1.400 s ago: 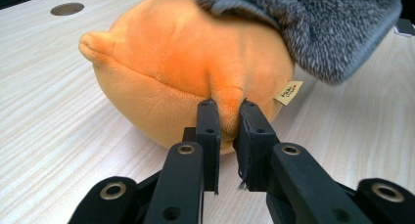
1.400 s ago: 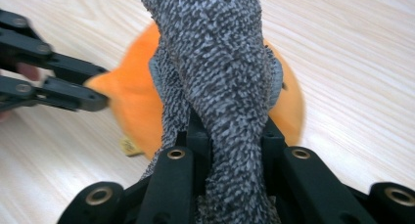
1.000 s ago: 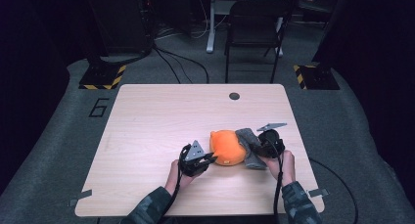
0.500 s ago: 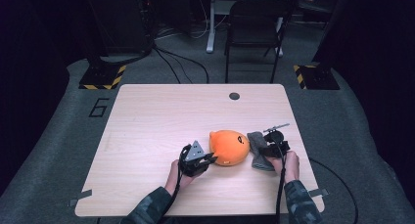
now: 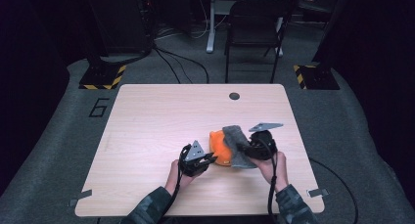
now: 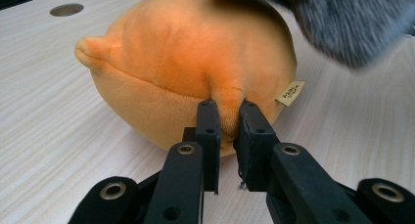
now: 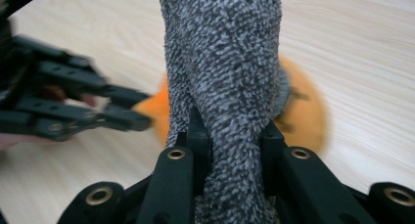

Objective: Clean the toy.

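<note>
Risk: grey cloth (image 7: 222, 77) slipping off orange plush (image 6: 191, 67) if pinched fold tears free of left gripper (image 6: 228, 111). Plush: round, soft, seamed, side tag; near table (image 5: 161, 116) front edge. Right gripper (image 7: 230, 136) clenched on fuzzy cloth, draped apparently over plush; view blurred.

Cloth (image 5: 236, 145) drapes over the plush (image 5: 219, 148), apparently touching; table hole (image 5: 234, 96) lies behind.

Right gripper (image 7: 230, 136) fingers clamped on grey cloth (image 7: 225, 62), draped over orange plush (image 7: 303, 111); left gripper (image 7: 73, 106) beside plush.
</note>
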`<state>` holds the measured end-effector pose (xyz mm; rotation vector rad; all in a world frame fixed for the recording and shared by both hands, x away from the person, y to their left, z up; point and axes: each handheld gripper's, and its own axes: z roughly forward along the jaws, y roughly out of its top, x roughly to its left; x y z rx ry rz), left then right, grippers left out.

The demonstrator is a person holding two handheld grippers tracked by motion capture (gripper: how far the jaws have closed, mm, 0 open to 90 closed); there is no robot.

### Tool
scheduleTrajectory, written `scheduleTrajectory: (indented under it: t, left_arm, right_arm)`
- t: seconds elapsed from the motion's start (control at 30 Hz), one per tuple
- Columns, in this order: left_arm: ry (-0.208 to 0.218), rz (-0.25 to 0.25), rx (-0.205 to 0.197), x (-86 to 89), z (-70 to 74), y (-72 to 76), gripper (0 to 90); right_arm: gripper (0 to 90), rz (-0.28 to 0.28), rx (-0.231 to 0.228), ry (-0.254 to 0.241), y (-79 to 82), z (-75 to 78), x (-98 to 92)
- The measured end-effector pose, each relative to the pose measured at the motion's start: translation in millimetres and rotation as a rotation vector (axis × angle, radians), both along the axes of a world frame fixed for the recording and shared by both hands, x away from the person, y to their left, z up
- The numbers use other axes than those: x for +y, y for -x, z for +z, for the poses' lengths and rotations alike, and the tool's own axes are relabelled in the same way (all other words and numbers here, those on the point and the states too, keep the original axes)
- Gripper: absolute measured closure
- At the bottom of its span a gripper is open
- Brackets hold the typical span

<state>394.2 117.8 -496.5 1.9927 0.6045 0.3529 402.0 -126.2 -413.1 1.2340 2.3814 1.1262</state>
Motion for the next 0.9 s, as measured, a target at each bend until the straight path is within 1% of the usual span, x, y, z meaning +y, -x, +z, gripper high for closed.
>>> scheduleTrajectory:
  t: [0.03, 0.13, 0.2, 0.23, 0.27, 0.3, 0.4, 0.47, 0.57, 0.7, 0.73, 0.77, 0.8, 0.9]
  left_arm:
    - [-0.001, 0.000, 0.000, 0.1, 0.0, -0.1, 80.6]
    - [0.002, 0.002, 0.002, 0.2, 0.1, -0.2, 80.6]
    - [0.002, 0.002, 0.002, 0.2, 0.1, -0.2, 80.6]
    - [0.001, 0.002, 0.002, 0.2, 0.1, -0.2, 80.6]
    - [-0.002, 0.002, 0.001, 0.2, 0.0, -0.2, 80.6]
    - [-0.007, 0.002, 0.002, 0.5, -0.2, -0.5, 80.6]
    - [-0.006, -0.003, 0.000, 0.2, -0.5, -0.8, 80.7]
    - [-0.006, -0.005, -0.004, -0.2, -0.6, -0.7, 80.8]
    - [-0.004, -0.006, -0.003, -0.9, -0.8, -0.1, 80.8]
    - [-0.007, -0.010, -0.006, -0.2, -0.5, -0.9, 80.7]
    - [-0.005, -0.012, -0.004, -0.2, -0.5, -1.0, 80.7]
    - [-0.006, -0.011, -0.005, -0.3, -0.5, -1.0, 80.7]
    - [-0.007, -0.011, -0.007, -0.2, -0.4, -1.2, 80.7]
    - [-0.004, -0.011, -0.002, -0.1, -0.4, -1.3, 80.7]
  right_arm:
    - [74.7, 0.024, -0.007, 0.008, 3.4, -1.7, 9.3]
    - [74.7, 0.065, -0.018, 0.019, 10.2, -4.6, 27.2]
    - [74.7, 0.081, -0.022, 0.037, 11.4, -9.4, 35.4]
    - [74.7, 0.088, -0.012, 0.050, 11.1, -12.7, 38.3]
    - [74.8, 0.082, -0.016, 0.076, 10.6, -15.8, 40.3]
    - [74.9, 0.081, -0.015, 0.085, 9.7, -18.8, 41.0]
    - [75.1, 0.071, -0.009, 0.092, 7.2, -21.1, 38.4]
    - [75.2, 0.078, -0.009, 0.102, 5.9, -20.9, 33.8]
    - [75.2, 0.068, 0.009, 0.108, 4.4, -20.9, 27.2]
    - [75.2, 0.047, 0.033, 0.102, 0.9, -19.6, 16.9]
    - [75.2, 0.053, 0.035, 0.109, -0.7, -18.8, 13.2]
    - [75.2, 0.034, 0.048, 0.102, -1.1, -18.5, 11.9]
    - [75.3, 0.046, 0.043, 0.110, -3.1, -18.3, 8.2]
    - [75.2, 0.030, 0.050, 0.114, -5.5, -17.6, 1.0]
